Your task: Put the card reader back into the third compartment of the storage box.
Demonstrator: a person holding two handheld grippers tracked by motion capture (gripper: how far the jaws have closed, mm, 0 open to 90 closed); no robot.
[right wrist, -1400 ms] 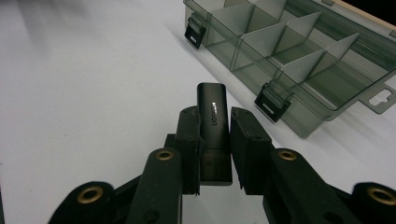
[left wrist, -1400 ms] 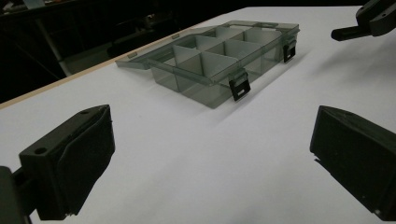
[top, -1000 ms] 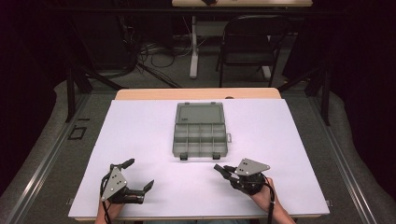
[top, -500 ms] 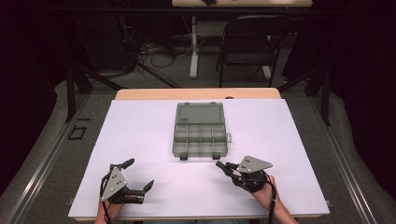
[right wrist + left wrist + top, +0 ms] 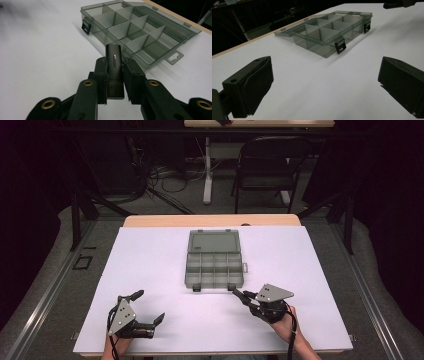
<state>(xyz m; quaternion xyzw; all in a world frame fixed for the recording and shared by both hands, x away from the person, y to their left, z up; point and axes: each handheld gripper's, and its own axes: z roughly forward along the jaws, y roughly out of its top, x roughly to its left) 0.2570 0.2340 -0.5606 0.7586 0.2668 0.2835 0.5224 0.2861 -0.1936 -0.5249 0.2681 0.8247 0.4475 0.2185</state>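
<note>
Big white table (image 5: 165, 265) under everything, my smoky clear divider box (image 5: 214, 265) sitting mid-table with its lid flipped open flat behind it, my left gripper (image 5: 148, 309) resting near the front edge with jaws spread wide on nothing, and my right gripper (image 5: 239, 294) clamped around a little dark adapter (image 5: 114, 67) just short of the box's front corner

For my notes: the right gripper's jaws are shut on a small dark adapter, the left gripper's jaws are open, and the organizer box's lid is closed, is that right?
One slip: the organizer box lies open, its lid folded back flat, as the high view shows. The right gripper does clamp the small dark adapter, and the left gripper is open.
</note>
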